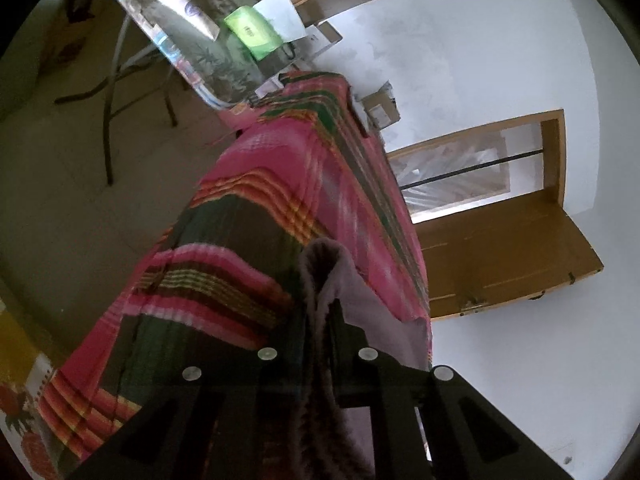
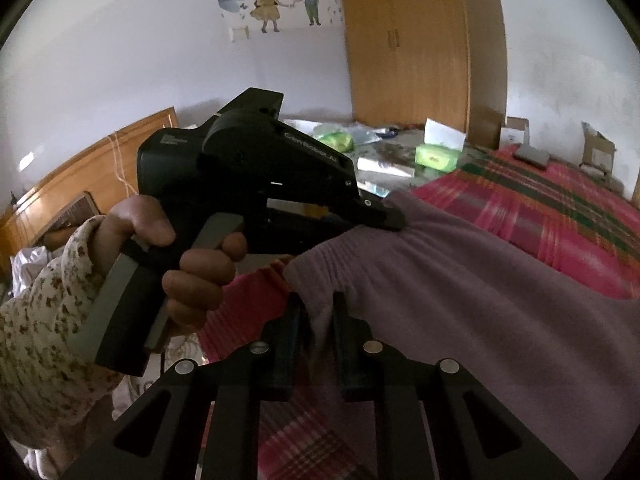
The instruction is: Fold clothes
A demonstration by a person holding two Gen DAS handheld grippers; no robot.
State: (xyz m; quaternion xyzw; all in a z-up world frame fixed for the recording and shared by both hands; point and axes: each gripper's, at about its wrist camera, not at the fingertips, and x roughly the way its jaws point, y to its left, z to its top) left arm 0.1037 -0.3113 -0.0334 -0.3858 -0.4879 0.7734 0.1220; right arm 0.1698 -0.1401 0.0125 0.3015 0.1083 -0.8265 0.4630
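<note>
**Both grippers clamped on lilac garment over plaid bed**

The lilac fleece garment point(image 2: 460, 280) lies across the pink-and-green plaid bedcover point(image 2: 540, 200), its gathered near-left edge lifted. The right gripper point(image 2: 316, 312) has its fingers closed together on that gathered edge. The left gripper point(image 2: 390, 218), held in a hand point(image 2: 176, 256) with a floral-print sleeve point(image 2: 40, 320), pinches the same edge slightly farther along. In the left wrist view, the left gripper point(image 1: 318, 320) shows a fold of the garment point(image 1: 324, 272) pressed between its fingers. A green tissue pack point(image 2: 436, 156) sits on the far tabletop point(image 2: 384, 152) beyond the bed. A wooden wardrobe point(image 2: 408, 48) stands against the far wall.
</note>
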